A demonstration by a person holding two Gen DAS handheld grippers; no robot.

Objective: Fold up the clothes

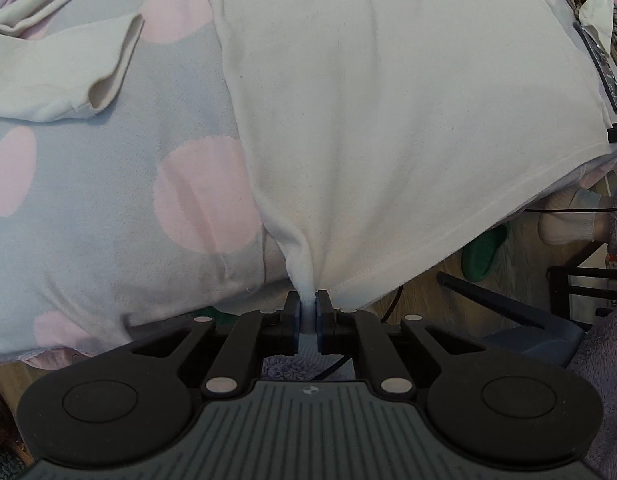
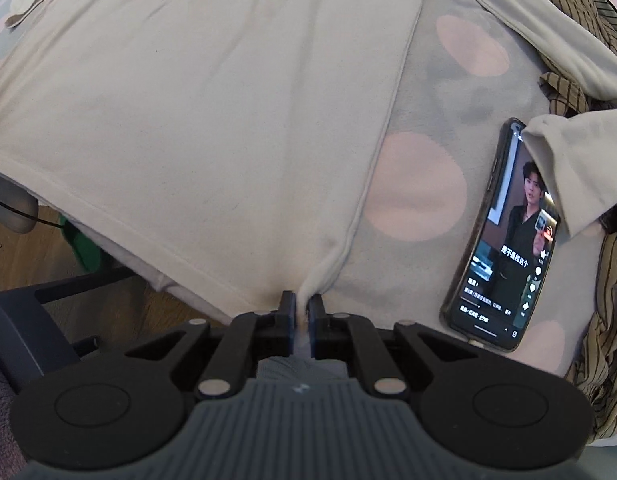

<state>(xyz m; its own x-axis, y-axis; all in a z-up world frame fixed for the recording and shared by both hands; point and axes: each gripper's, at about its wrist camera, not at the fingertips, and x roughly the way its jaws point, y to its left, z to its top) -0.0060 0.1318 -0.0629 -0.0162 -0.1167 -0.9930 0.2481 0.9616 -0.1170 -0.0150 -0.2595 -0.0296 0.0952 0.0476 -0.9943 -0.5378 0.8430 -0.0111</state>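
A cream-white T-shirt [image 1: 388,100] lies spread on a grey bedspread with pink dots [image 1: 108,184]. My left gripper [image 1: 307,312] is shut on the shirt's near left hem corner, the cloth bunched between its pads. One short sleeve [image 1: 68,72] lies flat out to the left. In the right wrist view the same T-shirt [image 2: 208,112] fills the middle, and my right gripper [image 2: 303,312] is shut on its near right hem corner. The hem hangs slightly over the bed's near edge.
A phone [image 2: 504,240] with its screen lit lies on the bedspread [image 2: 420,200] right of the shirt, partly under a cream sleeve [image 2: 572,168]. A brown striped garment [image 2: 588,20] is heaped at the right. Below the bed edge are wood floor [image 1: 428,288], a green slipper [image 1: 484,252] and a dark chair base [image 1: 520,312].
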